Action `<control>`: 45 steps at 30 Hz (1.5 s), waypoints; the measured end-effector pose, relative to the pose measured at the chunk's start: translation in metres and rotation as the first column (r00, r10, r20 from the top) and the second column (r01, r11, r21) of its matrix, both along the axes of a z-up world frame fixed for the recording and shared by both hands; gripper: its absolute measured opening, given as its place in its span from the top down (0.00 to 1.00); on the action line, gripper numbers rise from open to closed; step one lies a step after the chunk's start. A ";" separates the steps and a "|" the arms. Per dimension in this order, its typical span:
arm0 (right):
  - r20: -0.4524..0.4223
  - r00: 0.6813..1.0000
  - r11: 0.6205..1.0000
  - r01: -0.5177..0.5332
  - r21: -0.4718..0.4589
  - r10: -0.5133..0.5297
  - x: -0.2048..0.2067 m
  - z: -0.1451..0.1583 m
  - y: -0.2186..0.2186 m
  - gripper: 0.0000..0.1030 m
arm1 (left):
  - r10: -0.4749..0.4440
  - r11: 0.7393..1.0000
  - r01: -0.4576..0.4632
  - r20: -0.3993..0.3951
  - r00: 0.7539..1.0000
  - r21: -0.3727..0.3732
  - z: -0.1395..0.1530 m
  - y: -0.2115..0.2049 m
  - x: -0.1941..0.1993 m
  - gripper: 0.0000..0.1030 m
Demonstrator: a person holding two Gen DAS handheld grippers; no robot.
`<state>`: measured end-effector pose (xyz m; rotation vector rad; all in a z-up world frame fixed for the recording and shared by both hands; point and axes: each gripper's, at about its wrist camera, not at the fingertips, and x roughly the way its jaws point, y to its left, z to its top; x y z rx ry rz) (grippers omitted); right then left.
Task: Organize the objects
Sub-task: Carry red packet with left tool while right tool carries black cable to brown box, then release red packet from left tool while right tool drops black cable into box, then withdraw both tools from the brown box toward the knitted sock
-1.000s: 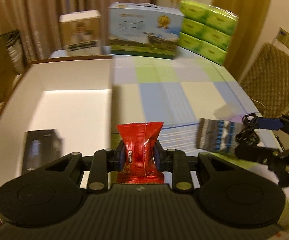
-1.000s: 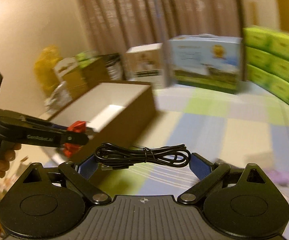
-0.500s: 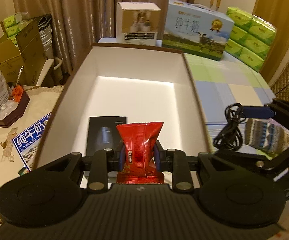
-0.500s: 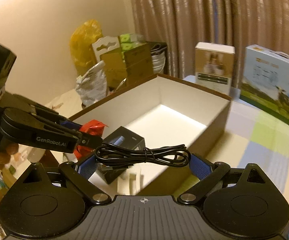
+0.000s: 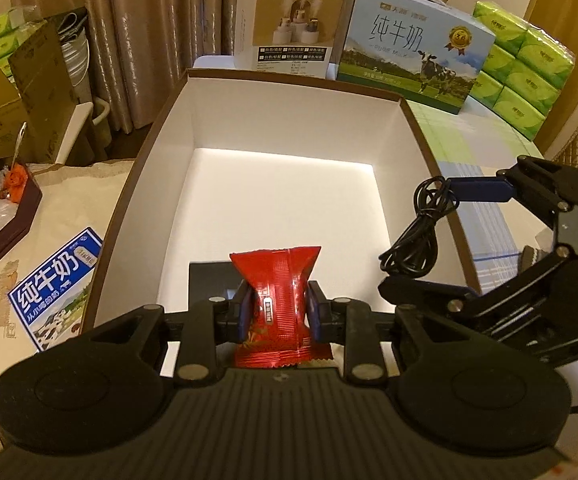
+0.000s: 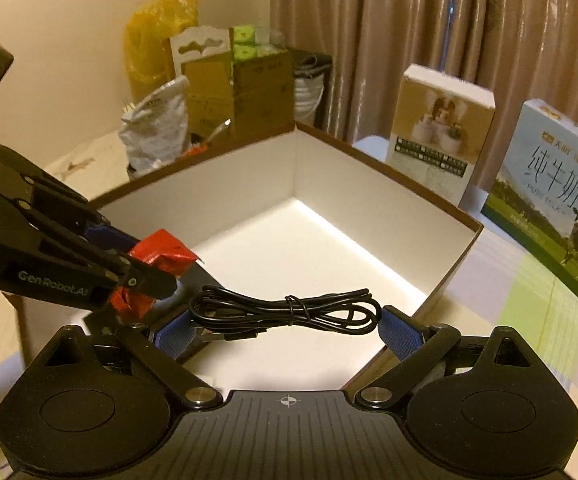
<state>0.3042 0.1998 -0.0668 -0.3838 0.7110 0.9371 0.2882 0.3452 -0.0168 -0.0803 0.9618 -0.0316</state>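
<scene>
Both cameras ride the grippers, tilted downward, close over the open white box [image 5: 289, 200]. The left one faces the curtains squarely; the right one looks across from the box's near corner. Both share the box [image 6: 309, 248].

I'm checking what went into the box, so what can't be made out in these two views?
- Black box inside the white box, left wrist view: mostly hidden behind the red packet and the left gripper.
- Packet's label: too small to read.
- Cable's plug, right wrist view: tucked behind the loops in the right gripper.
</scene>
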 end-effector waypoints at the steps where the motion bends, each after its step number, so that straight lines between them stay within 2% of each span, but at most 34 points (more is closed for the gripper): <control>1: -0.003 1.000 1.000 -0.007 -0.005 0.007 0.003 -0.002 0.001 0.08 | -0.002 1.000 0.002 -0.005 1.000 -0.002 -0.002 0.001 0.004 0.78; 14: -0.002 1.000 1.000 0.009 0.006 -0.009 0.015 -0.002 0.003 0.07 | -0.041 0.999 0.041 -0.036 0.999 -0.022 -0.015 -0.002 0.036 0.78; 19: -0.003 1.000 1.000 0.016 0.014 -0.016 0.016 0.001 0.002 0.07 | -0.050 0.998 0.049 -0.018 0.999 -0.037 -0.014 -0.004 0.042 0.78; 26: -0.002 1.000 0.999 0.026 0.020 -0.026 0.014 0.004 -0.003 0.07 | -0.035 0.999 0.035 -0.006 0.999 -0.015 -0.011 -0.004 0.044 0.59; 41: -0.036 0.998 0.998 0.057 0.033 -0.056 0.002 0.006 -0.012 0.07 | 0.005 1.000 -0.005 -0.011 1.000 -0.002 -0.003 0.002 0.025 0.48; 45: -0.047 0.997 0.996 0.071 0.046 -0.069 -0.006 0.009 -0.018 0.07 | 0.025 1.000 -0.025 -0.004 1.000 -0.001 0.003 0.004 0.016 0.40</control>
